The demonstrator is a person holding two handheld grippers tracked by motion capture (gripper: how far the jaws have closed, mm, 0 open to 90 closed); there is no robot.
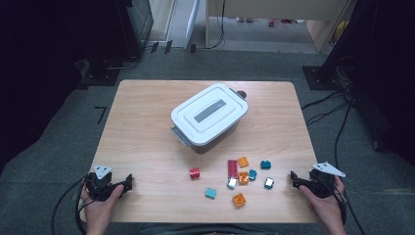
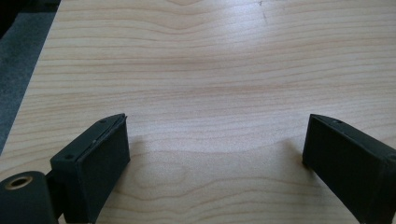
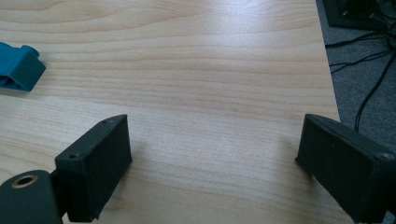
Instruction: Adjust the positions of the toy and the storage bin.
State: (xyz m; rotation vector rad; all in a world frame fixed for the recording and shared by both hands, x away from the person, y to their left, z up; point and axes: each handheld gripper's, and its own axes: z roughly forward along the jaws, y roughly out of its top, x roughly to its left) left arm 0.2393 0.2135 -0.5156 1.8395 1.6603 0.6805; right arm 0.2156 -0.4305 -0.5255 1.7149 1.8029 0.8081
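Note:
A grey storage box with a white lid sits shut in the middle of the wooden table. In front of it lie several small toy bricks: a red one, a long red one, orange ones, teal ones. My left gripper rests at the near left edge, open, with bare wood between its jaws. My right gripper rests at the near right, open and empty; a teal brick lies off to its left.
Grey carpet surrounds the table, with dark equipment at the left and right and cables on the floor at the right. The table's right edge lies close to my right gripper. Bare wood stretches along the table's left side.

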